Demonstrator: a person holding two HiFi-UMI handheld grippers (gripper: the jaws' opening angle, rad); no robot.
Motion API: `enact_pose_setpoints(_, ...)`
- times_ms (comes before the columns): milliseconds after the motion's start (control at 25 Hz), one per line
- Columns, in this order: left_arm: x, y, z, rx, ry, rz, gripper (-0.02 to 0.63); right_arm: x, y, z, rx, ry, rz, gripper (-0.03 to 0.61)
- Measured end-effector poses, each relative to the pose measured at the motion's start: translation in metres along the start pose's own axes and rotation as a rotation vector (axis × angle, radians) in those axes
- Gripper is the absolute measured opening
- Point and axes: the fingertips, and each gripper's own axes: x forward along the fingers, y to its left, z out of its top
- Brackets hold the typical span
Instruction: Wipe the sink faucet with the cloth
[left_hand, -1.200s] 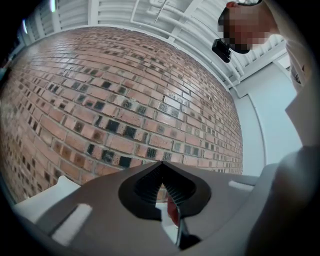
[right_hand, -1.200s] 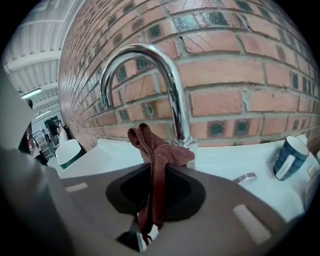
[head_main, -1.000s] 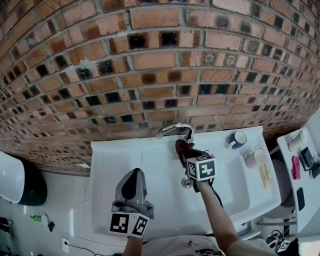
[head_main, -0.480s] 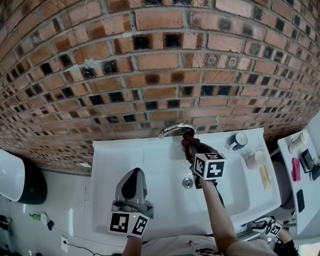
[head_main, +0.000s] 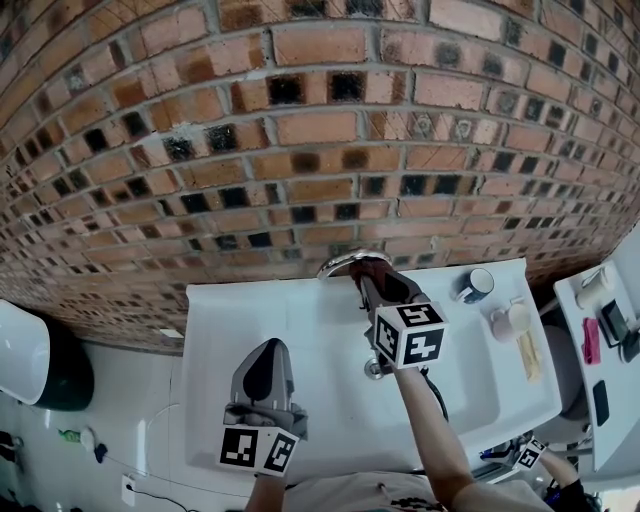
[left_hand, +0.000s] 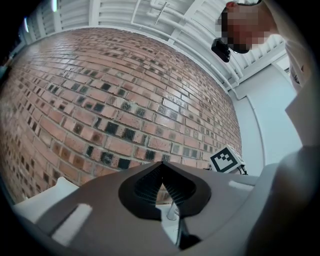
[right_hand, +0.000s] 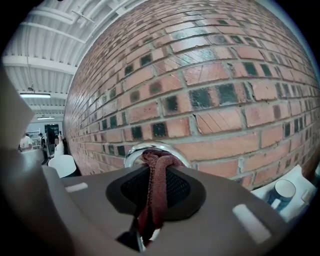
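Observation:
The chrome faucet (head_main: 338, 263) arches out from the brick wall over the white sink (head_main: 300, 320). My right gripper (head_main: 379, 281) is shut on a dark red cloth (head_main: 366, 268), and the cloth presses against the top of the faucet's arc. In the right gripper view the cloth (right_hand: 154, 186) hangs bunched between the shut jaws of the right gripper (right_hand: 157, 168), touching the chrome curve of the faucet (right_hand: 134, 152). My left gripper (head_main: 267, 346) is shut and holds nothing, low over the sink's left part, apart from the faucet. In its own view the left gripper (left_hand: 161, 167) points at the wall.
A drain (head_main: 371, 371) lies in the basin below the right gripper. On the sink's right ledge stand a dark cup (head_main: 478, 280), a pale mug (head_main: 509, 319) and a tan bar (head_main: 527, 355). The brick wall (head_main: 320, 150) rises right behind the faucet.
My right gripper has carried the cloth up from under the spout's tip near the drain to the top of the faucet's arc, nearer the wall. The left gripper has stayed put.

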Motion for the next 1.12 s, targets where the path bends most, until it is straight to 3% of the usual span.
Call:
enact_pose_setpoints(280,-0.001,0.001,0.0,0.0,-0.004,0.006,0.005,0.015,0.059,-0.016,-0.118,0.047,0.125,0.052)
enact_pose_setpoints(560,-0.005,0.009,0.003,0.002,-0.008,0.024,0.005,0.005,0.066,-0.016,-0.155,0.037,0.141,0.052)
enact_pose_setpoints(760,-0.003,0.006,0.003,0.0,-0.013,0.015,0.005,-0.011,0.104,0.003,-0.299,-0.024,0.216,0.052)
enact_pose_setpoints(920,-0.003,-0.001,0.003,-0.001,-0.014,0.001,0.005,0.014,0.109,0.005,-0.423,0.024,0.205,0.051)
enact_pose_setpoints(1120,-0.009,0.008,0.007,0.001,-0.018,0.028,0.005,0.025,0.102,0.014,-0.406,0.035,0.196,0.051)
